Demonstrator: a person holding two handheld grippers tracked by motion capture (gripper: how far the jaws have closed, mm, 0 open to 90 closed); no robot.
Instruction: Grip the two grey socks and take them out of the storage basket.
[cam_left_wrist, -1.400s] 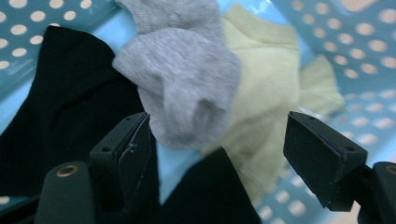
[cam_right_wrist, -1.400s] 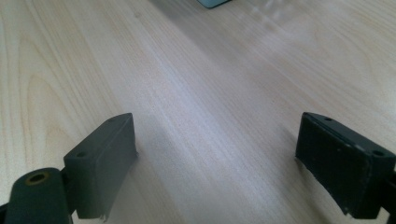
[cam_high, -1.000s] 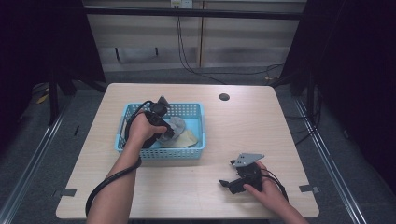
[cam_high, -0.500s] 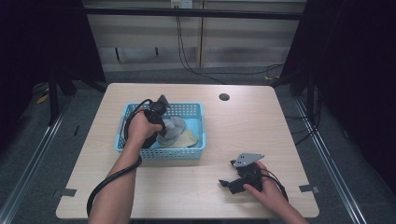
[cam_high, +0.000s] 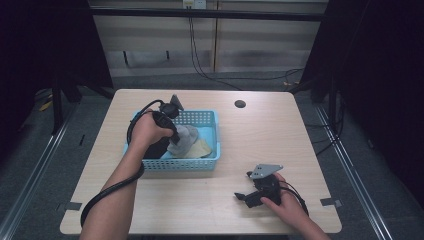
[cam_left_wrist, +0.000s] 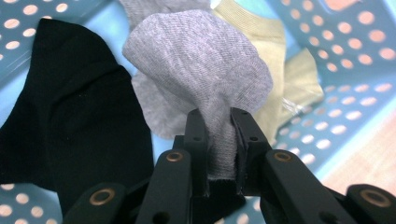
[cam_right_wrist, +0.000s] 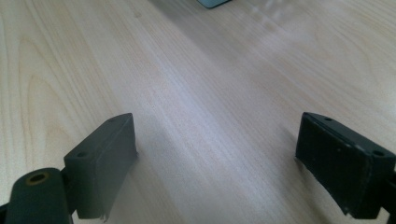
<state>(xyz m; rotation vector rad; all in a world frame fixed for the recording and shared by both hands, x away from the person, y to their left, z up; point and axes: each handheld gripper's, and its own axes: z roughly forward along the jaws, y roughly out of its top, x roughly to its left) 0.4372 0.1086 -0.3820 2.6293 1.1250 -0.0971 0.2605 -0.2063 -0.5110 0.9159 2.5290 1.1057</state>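
Wooden table (cam_high: 300, 130) carries a blue basket (cam_high: 210, 120) near its left edge. Up close, the left gripper (cam_left_wrist: 218, 140) pinches a bunched grey sock (cam_left_wrist: 201, 65) above a black sock (cam_left_wrist: 70, 116) and a yellow one (cam_left_wrist: 275, 70). Near the front edge, the right gripper (cam_right_wrist: 215, 158) rests wide open, holding nothing.

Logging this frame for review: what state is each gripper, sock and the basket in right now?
left gripper: shut on the grey sock, over the basket.
grey sock: pinched, bunched, partly lifted.
black sock: lying loose in the basket.
yellow sock: lying in the basket, partly under the grey sock.
blue basket: upright on the table.
right gripper: open, low over bare table.
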